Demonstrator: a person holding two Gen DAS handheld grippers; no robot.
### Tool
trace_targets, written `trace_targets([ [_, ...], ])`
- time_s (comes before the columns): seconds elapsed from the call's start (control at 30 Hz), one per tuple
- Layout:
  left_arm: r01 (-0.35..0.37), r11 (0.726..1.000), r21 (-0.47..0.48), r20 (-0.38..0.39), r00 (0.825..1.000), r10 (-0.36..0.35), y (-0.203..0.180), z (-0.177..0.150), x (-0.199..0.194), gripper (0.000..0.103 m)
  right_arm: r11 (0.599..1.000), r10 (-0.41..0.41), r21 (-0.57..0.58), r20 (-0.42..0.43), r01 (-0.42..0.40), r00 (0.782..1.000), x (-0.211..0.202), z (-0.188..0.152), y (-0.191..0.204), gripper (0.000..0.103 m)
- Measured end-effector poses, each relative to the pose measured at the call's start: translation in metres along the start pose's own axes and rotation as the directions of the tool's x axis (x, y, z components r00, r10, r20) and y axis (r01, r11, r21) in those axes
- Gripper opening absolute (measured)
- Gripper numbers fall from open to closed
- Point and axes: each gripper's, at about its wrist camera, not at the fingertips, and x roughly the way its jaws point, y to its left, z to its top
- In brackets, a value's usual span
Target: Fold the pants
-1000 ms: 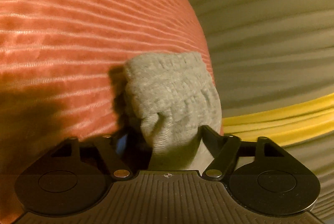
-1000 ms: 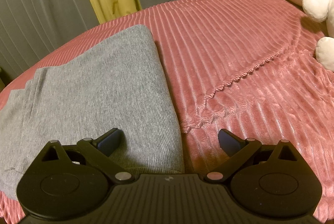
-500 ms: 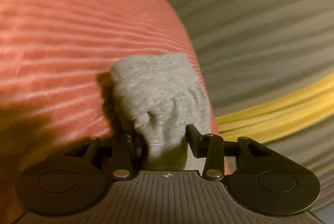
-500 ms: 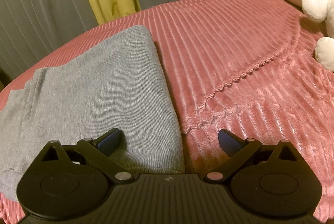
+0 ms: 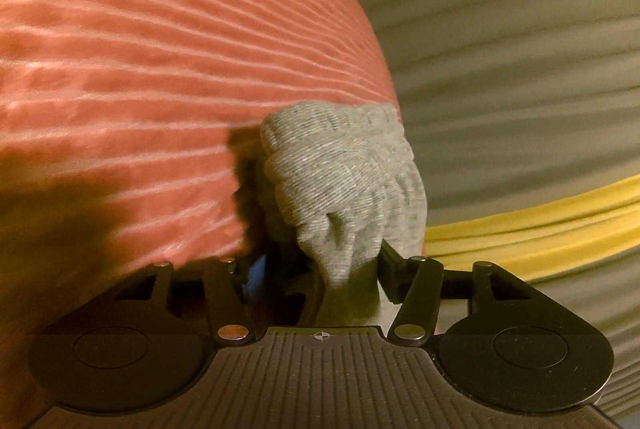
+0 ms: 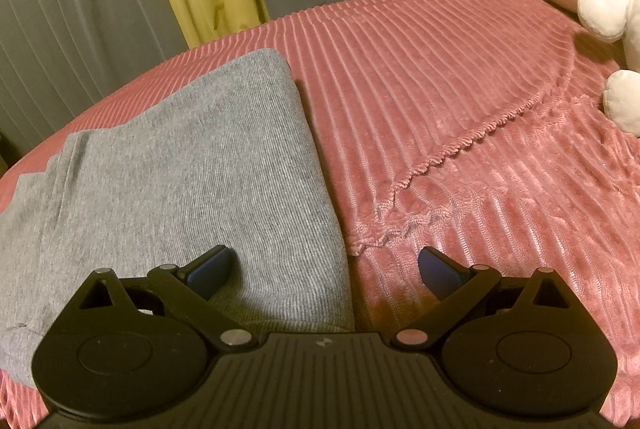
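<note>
Left wrist view: left gripper [image 5: 320, 265] pinches a bunched end of the grey pants [image 5: 344, 173], lifted off the bedspread [image 5: 160, 49] for folding.
Right gripper [image 6: 324, 265], fingers apart, straddles the pants' bedspread-side edge, probably ready to grab it.

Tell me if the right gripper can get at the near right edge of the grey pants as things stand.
Probably yes. The right gripper is open, its jaws straddling the edge of the grey pants on the pink blanket, with nothing between them.
</note>
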Motion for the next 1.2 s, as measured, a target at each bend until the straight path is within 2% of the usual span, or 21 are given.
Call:
trace_targets([
  [0.13, 0.008, 1.0, 0.015, -0.006, 1.0, -0.007, 0.0, -0.002, -0.007, 0.067, 1.0, 0.0, 0.0, 0.0, 0.0, 1.0, 0.0, 0.0, 0.0, 0.099],
  [0.23, 0.007, 1.0, 0.015, -0.001, 1.0, -0.007, 0.0, 0.001, -0.005, 0.067, 1.0, -0.004, -0.001, 0.003, 0.004, 1.0, 0.001, 0.0, 0.0, 0.099],
  [0.3, 0.001, 1.0, 0.02, 0.019, 1.0, -0.002, 0.0, 0.002, -0.006, 0.058, 1.0, -0.005, 0.0, 0.004, 0.005, 1.0, 0.001, 0.0, 0.001, 0.099],
  [0.33, -0.013, 0.999, 0.037, 0.026, 1.0, 0.012, 0.001, 0.001, -0.006, 0.047, 1.0, -0.005, 0.0, 0.005, 0.005, 1.0, 0.001, 0.001, 0.001, 0.099],
  [0.43, -0.008, 0.998, 0.054, 0.035, 0.999, 0.006, 0.001, 0.0, -0.006, 0.04, 1.0, -0.005, 0.0, 0.005, 0.005, 1.0, 0.0, 0.0, 0.001, 0.099],
  [0.53, -0.012, 0.997, 0.073, 0.042, 0.999, 0.009, -0.002, -0.002, -0.009, 0.041, 1.0, -0.006, 0.002, 0.007, 0.006, 1.0, 0.001, 0.0, 0.001, 0.099],
  [0.63, -0.019, 0.999, 0.043, 0.022, 1.0, 0.018, 0.0, -0.002, -0.01, 0.047, 1.0, -0.005, 0.003, 0.007, 0.005, 1.0, 0.002, 0.001, 0.0, 0.099],
  [0.8, -0.026, 0.998, 0.056, 0.002, 1.0, 0.026, 0.0, -0.002, -0.009, 0.057, 1.0, -0.005, 0.005, 0.009, 0.005, 1.0, 0.001, 0.0, 0.001, 0.099],
  [0.87, -0.019, 0.998, 0.062, 0.003, 1.0, 0.019, -0.001, -0.001, -0.005, 0.064, 1.0, -0.005, 0.004, 0.009, 0.005, 1.0, 0.001, 0.0, 0.0, 0.099],
  [1.0, -0.005, 0.999, 0.039, 0.024, 1.0, 0.004, -0.004, 0.002, 0.002, 0.07, 1.0, -0.005, 0.005, 0.009, 0.005, 1.0, 0.001, -0.001, 0.001, 0.099],
  [1.1, -0.014, 0.999, 0.039, 0.034, 0.999, 0.012, -0.007, 0.004, 0.005, 0.068, 1.0, -0.005, 0.004, 0.01, 0.005, 1.0, 0.001, -0.001, 0.001, 0.099],
  [1.17, -0.051, 0.995, 0.086, 0.055, 0.997, 0.046, -0.013, 0.001, 0.004, 0.053, 1.0, -0.006, 0.005, 0.011, 0.006, 1.0, 0.001, -0.001, 0.001, 0.099],
  [1.2, -0.067, 0.99, 0.125, 0.064, 0.996, 0.059, -0.016, -0.001, 0.004, 0.051, 1.0, -0.007, 0.005, 0.012, 0.007, 1.0, 0.001, -0.001, 0.001, 0.099],
])
